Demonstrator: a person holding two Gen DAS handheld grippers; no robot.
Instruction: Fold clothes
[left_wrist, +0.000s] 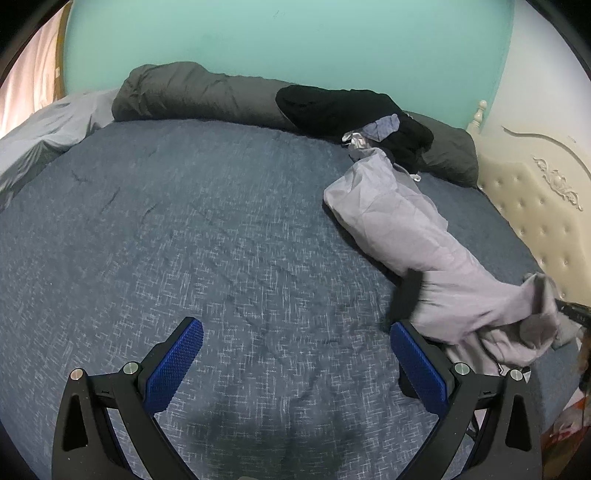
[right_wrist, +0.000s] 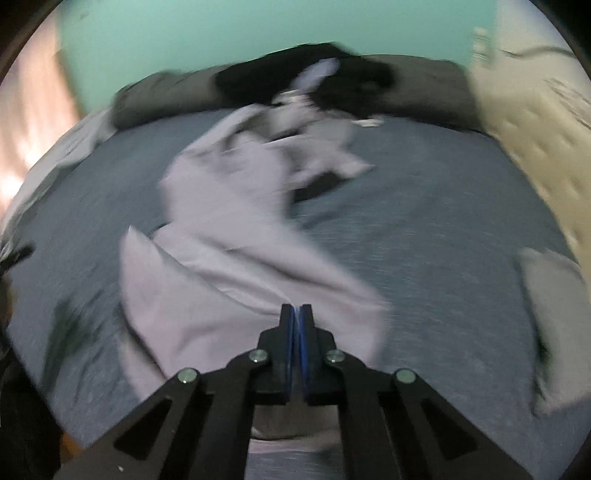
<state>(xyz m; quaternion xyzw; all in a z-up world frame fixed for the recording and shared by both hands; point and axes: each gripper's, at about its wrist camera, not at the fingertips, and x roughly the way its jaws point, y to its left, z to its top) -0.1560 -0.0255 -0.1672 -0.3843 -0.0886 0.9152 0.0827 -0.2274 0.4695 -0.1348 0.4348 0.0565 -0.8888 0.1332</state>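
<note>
Right tongs (right_wrist: 296, 308) pinch pale grey garment (right_wrist: 221, 229), prob. its edge, view's blurred. Left tongs (left_wrist: 295, 350) spread wide, empty, over blue bed (left_wrist: 221, 221).

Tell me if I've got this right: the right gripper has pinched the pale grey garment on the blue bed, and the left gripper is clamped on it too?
Not quite. The right gripper is shut on the pale grey garment, but the left wrist view shows the left gripper open, with only the blue bedcover between its fingers.
</note>
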